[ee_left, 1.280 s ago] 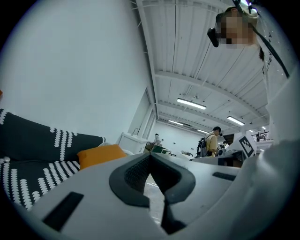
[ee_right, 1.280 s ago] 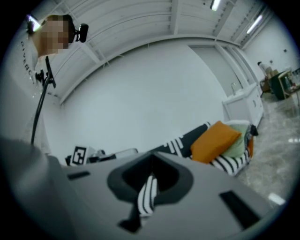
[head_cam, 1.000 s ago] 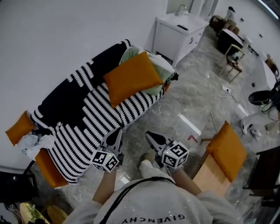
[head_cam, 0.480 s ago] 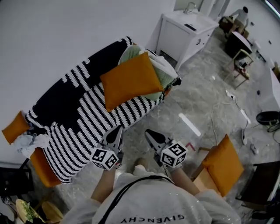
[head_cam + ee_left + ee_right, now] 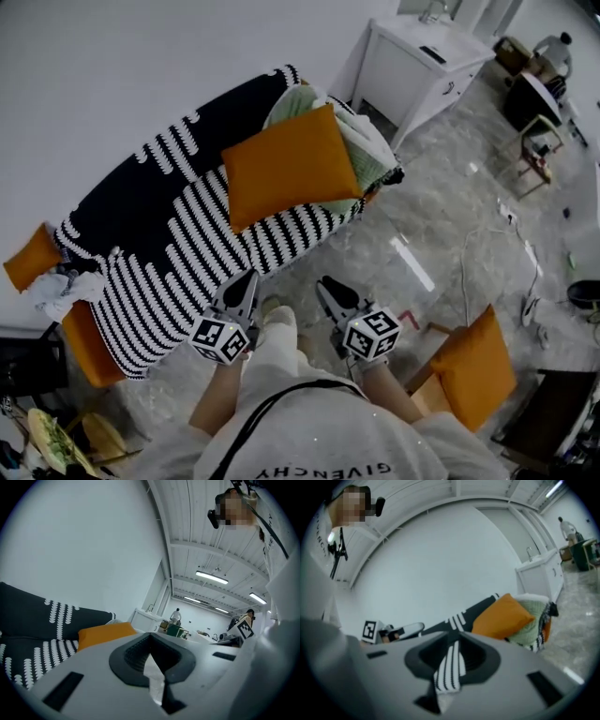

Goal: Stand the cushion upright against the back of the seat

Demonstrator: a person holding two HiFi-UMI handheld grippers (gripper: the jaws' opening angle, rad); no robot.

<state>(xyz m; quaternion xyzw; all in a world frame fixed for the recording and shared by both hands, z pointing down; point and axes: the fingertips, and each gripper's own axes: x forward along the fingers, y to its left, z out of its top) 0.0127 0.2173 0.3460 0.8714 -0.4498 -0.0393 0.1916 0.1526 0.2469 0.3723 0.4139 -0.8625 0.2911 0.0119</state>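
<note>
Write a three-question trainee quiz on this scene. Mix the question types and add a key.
1. True or false: the left gripper is gripping the orange cushion.
2. The throw spread under that cushion is: A) plain grey B) black-and-white striped C) floral.
3. What does the cushion lie directly on?
Key: 1 false, its jaws are shut on nothing, well short of the cushion; 2 B; 3 a green blanket.

place: mock living room in a hall | cues: striped sofa [image 5: 187, 253], sink cabinet [image 5: 412, 66], ceiling strip lights [image 5: 212, 577]
</note>
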